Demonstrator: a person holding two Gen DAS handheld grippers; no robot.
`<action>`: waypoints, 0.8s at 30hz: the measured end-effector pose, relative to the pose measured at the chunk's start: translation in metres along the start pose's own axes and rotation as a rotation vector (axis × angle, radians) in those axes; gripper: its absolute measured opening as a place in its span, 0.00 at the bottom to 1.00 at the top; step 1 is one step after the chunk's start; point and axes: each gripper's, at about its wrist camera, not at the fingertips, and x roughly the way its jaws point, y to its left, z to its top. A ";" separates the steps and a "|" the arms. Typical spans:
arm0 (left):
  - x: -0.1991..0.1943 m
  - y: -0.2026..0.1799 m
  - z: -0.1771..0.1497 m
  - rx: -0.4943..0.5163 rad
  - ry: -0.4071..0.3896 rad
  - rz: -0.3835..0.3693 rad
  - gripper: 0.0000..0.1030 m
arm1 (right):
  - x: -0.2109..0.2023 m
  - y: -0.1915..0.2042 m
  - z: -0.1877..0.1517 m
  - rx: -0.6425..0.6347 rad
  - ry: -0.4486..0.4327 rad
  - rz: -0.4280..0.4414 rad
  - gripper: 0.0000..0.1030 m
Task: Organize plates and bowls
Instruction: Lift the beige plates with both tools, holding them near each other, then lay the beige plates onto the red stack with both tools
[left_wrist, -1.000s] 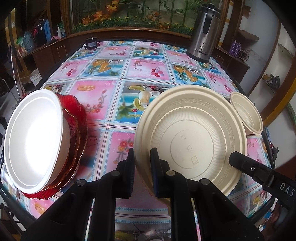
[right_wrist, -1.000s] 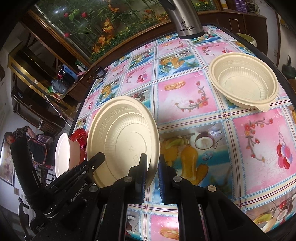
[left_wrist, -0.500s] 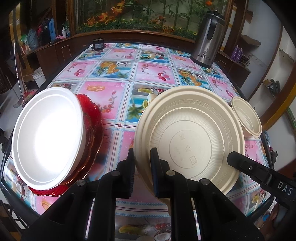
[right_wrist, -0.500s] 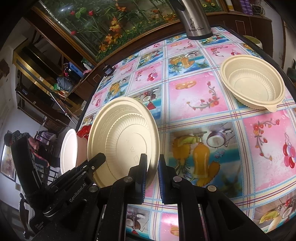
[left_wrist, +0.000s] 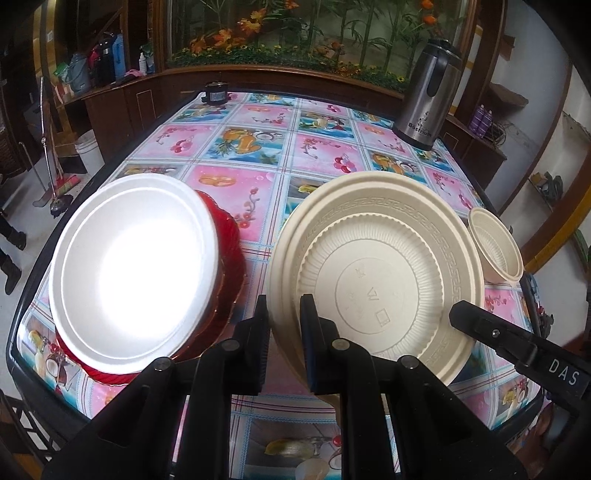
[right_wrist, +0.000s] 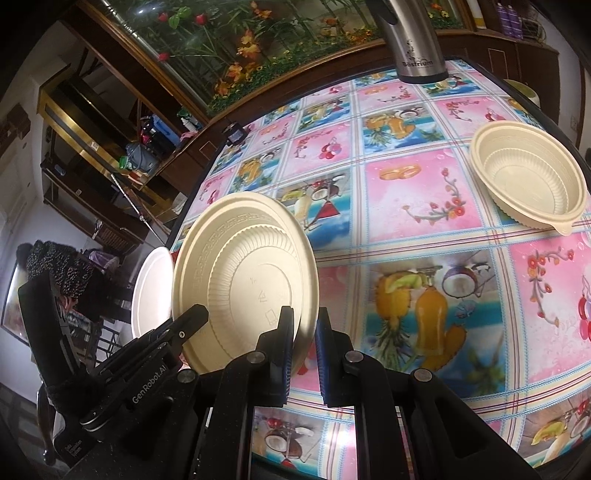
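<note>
A large cream bowl (left_wrist: 376, 280) is held upside down above the table, its ribbed underside toward both cameras. My left gripper (left_wrist: 284, 336) is shut on its near-left rim. My right gripper (right_wrist: 304, 347) is shut on its opposite rim (right_wrist: 310, 295). A white foam bowl (left_wrist: 133, 269) sits on a red glass plate (left_wrist: 229, 258) at the table's left front; it also shows in the right wrist view (right_wrist: 151, 291). A smaller cream bowl (right_wrist: 528, 181) stands upright at the right side of the table, seen too in the left wrist view (left_wrist: 495, 243).
A steel thermos jug (left_wrist: 428, 99) stands at the far right of the flowered tablecloth (left_wrist: 258, 147). A small black object (left_wrist: 216, 92) sits at the far edge. Wooden cabinets and a planter surround the table. The table's near edge is close under the grippers.
Both grippers have drawn back and up a little with the large cream bowl. More of the table shows, and the white bowl stack has shifted toward the middle of the left view.
</note>
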 end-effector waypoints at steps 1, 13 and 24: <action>-0.002 0.002 0.001 -0.004 -0.005 0.001 0.13 | 0.000 0.002 0.000 -0.003 0.000 0.001 0.11; -0.013 0.026 0.004 -0.045 -0.028 0.022 0.13 | 0.005 0.030 0.003 -0.055 0.004 0.020 0.11; -0.018 0.055 0.007 -0.097 -0.039 0.050 0.13 | 0.017 0.061 0.003 -0.110 0.021 0.047 0.11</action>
